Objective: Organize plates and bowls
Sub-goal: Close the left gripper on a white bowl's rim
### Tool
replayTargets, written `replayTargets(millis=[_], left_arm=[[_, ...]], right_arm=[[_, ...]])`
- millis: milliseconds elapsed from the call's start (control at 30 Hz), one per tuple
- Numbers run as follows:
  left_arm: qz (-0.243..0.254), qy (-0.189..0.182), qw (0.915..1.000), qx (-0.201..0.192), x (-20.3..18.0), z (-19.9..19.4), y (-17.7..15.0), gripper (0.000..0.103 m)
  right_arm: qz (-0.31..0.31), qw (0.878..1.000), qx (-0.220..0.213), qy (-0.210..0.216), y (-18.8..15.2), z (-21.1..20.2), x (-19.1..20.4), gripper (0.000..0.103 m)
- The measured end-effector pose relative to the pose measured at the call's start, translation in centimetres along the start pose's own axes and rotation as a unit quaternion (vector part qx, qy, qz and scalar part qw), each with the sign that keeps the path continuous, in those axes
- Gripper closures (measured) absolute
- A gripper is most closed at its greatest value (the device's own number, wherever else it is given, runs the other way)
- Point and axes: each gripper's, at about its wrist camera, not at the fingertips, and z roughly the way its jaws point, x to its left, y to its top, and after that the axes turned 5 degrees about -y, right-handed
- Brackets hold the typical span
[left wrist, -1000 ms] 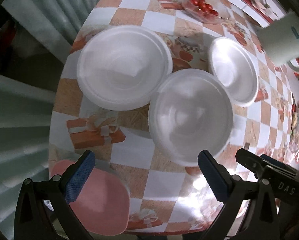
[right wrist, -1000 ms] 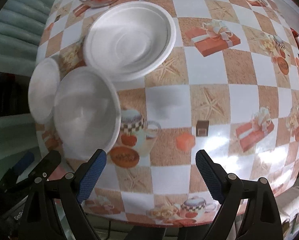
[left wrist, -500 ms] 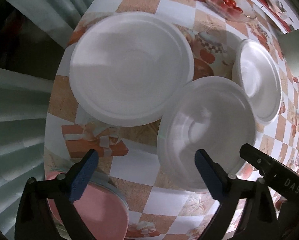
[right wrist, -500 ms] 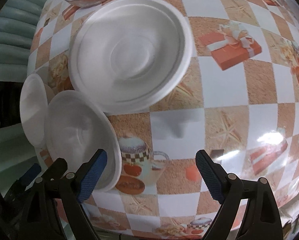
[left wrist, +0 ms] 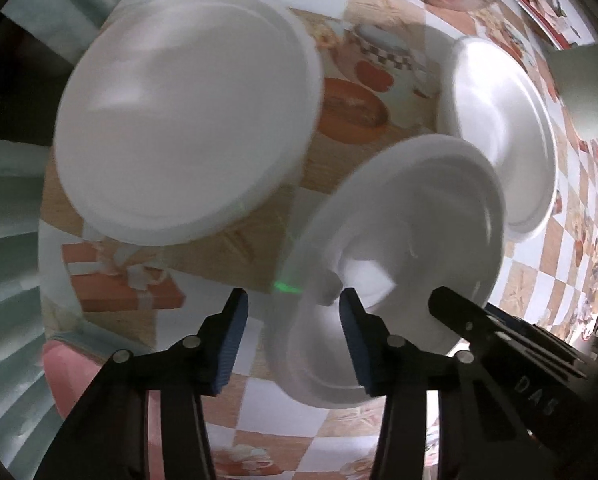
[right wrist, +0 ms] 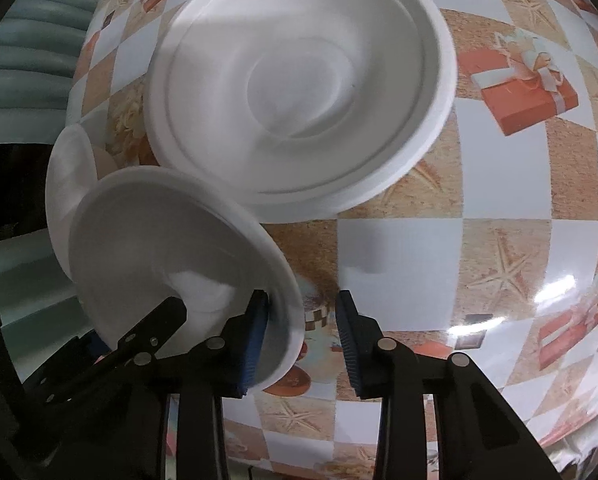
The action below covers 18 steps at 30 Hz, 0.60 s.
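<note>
"Where is the middle bowl (left wrist: 411, 240)?"

"It is tipped up on the bench (right wrist: 399, 248), with its edges inside both claws. The left claw (left wrist: 293, 300) has its near left edge between its two fingers. The right claw (right wrist: 302, 300) has its near right edge."

"Are the claws holding it?"

"Not tight. Both claws have just been closing and now stand narrow. On the right claw the left blue pad touches the rim and the other pad is apart from it. On the left claw the left pad is apart too."

"What does the bowl look like?"

"Round, white and smooth, like foam, with a flat rim. The flat plate (left wrist: 187, 112) on the far left and the ringed bowl (right wrist: 299, 80) on the right are white too. The bench cloth is shiny, with white and sandy squares, red gift boxes and starfish."
</note>
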Motion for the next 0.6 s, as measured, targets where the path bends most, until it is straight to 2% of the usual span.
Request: replayTargets(millis=[33, 67, 167, 300, 600], left_arm=[[0.007, -0.001, 1.0000, 0.001, -0.5, 0.4, 0.1, 0.058], [0.018, 0.000, 0.9998, 0.002, -1.0, 0.6, -0.1, 0.059], [0.058, 0.013, 0.9982, 0.001, -2.9, 0.9, -1.3, 0.069], [0.101, 0.015, 0.9947, 0.007, -5.0, 1.3, -3.6, 0.069], [0.208, 0.021, 0.9764, 0.052, -10.0, 4.0, -12.1, 0.069]], right_arm=[[-0.002, 1.000, 0.000, 0.001, -0.2, 0.0, -0.1, 0.069], [-0.007, 1.000, 0.001, 0.002, -0.6, -0.1, -0.6, 0.076], [-0.019, 1.000, 0.005, -0.012, -1.4, 0.0, -0.7, 0.078], [-0.031, 0.999, 0.004, -0.024, -3.6, -0.4, -2.2, 0.079], [-0.019, 0.998, 0.032, -0.057, -10.5, 0.1, -7.6, 0.079]])
